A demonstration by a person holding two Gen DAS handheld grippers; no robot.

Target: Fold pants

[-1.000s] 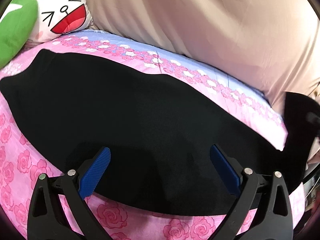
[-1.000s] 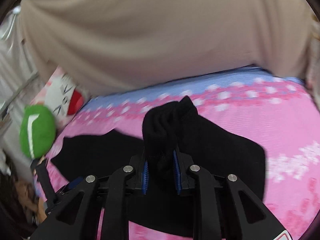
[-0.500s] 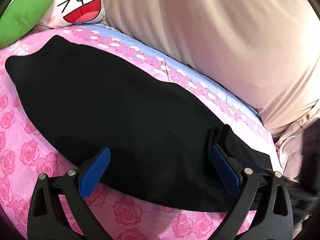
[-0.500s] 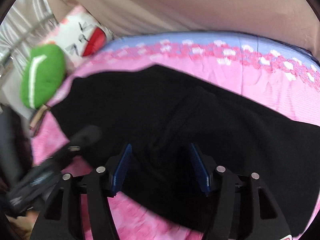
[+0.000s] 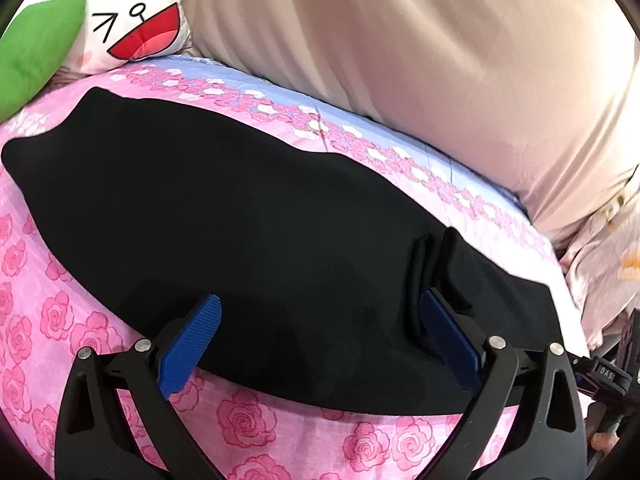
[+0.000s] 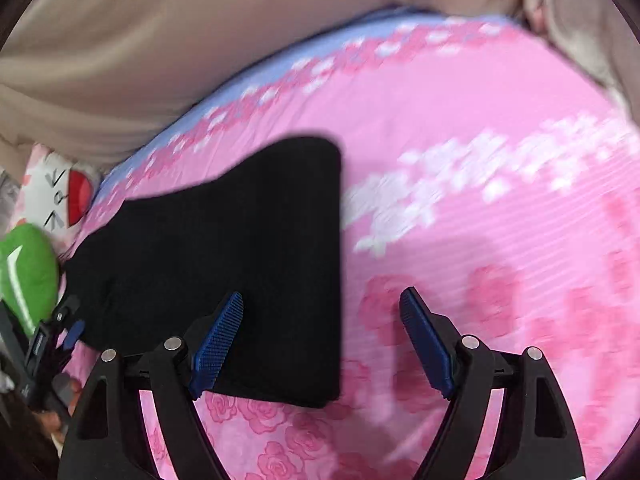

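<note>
Black pants [image 5: 248, 224] lie folded lengthwise on a pink rose-print bedsheet [image 5: 48, 320]. In the left wrist view my left gripper [image 5: 320, 340] is open and empty, low over the pants' near edge, with a bunched fold [image 5: 432, 264] of cloth just beyond its right finger. In the right wrist view the pants [image 6: 248, 248] end in a straight right edge. My right gripper [image 6: 324, 336] is open and empty, straddling that edge: the left finger over the cloth, the right finger over bare sheet.
A beige curtain or cover [image 5: 400, 60] hangs behind the bed. A white cartoon-face pillow [image 5: 132, 24] and a green cushion [image 5: 36, 40] sit at the left end. The left gripper [image 6: 60, 332] shows at the left of the right wrist view.
My right gripper opened and let go of the bunched pants, then swung right to the cloth's end. The lifted part now lies on the pants. The left gripper stayed open, shifting slightly.
</note>
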